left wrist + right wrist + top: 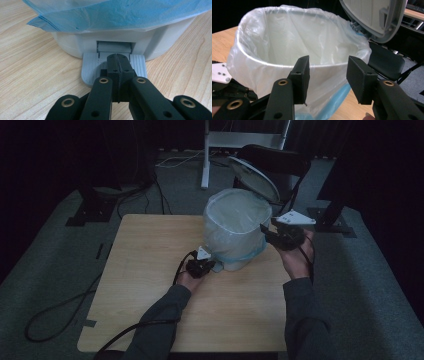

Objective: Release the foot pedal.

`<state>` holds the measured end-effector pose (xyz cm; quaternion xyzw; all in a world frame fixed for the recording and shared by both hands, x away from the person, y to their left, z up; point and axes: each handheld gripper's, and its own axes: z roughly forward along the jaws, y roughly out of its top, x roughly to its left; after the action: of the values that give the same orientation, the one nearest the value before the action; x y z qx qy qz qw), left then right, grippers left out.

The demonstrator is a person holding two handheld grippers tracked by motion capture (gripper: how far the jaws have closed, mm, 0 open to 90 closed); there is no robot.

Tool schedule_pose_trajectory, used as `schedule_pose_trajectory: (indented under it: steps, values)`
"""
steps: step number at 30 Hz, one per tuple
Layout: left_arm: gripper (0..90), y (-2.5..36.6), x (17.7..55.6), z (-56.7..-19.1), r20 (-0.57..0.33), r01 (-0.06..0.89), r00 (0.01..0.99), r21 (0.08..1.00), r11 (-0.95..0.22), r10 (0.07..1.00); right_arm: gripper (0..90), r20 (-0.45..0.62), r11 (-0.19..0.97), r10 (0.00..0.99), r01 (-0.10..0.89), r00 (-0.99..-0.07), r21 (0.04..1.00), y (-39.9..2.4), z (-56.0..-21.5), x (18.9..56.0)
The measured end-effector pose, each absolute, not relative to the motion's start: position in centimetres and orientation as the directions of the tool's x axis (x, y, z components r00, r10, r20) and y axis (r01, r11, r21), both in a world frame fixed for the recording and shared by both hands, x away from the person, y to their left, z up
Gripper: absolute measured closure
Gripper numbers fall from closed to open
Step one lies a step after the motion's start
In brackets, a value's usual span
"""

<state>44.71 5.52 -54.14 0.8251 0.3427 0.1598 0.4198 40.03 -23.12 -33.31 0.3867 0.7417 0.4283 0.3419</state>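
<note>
A white pedal bin [235, 232] stands on the far middle of the wooden table [150, 270], lined with a pale blue plastic bag [287, 37] folded over its rim. Its lid [253, 177] is raised at the back. My left gripper [202, 266] is shut, and its joined tips [117, 58] rest on the grey ribbed pedal [90, 70] at the bin's foot [75, 42], under the hanging bag [120, 15]. My right gripper [267, 231] is at the bin's right side near the rim. It [328, 72] is open, with the bagged rim just beyond its pads.
A dark chair [275, 160] stands behind the bin, close to the raised lid. A white stand leg [205, 155] and cables [60, 310] lie on the grey floor around the table. Bare tabletop stretches to the left and in front of the bin.
</note>
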Motion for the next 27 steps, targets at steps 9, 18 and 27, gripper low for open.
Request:
schedule_pose_trajectory:
  steps: [9, 18, 27]
  values:
    - [88.5, 5.5, 44.7, -54.1, -0.021, 0.431, 0.709, 0.804, -0.409, 0.705, 50.8, -0.16, 0.323, 0.871, 0.295, -0.464, 0.899, -23.7, -34.9, 39.2]
    - [88.1, 5.7, 44.7, -54.1, -0.036, 0.431, 0.707, 0.813, -0.391, 0.706, 49.7, -0.13, 0.313, 0.875, 0.339, -0.467, 0.887, -23.8, -38.0, 38.5]
    - [87.8, 5.7, 44.5, -54.1, -0.02, 0.421, 0.709, 0.814, -0.4, 0.705, 48.9, -0.105, 0.305, 0.878, 0.378, -0.468, 0.874, -24.1, -40.2, 38.2]
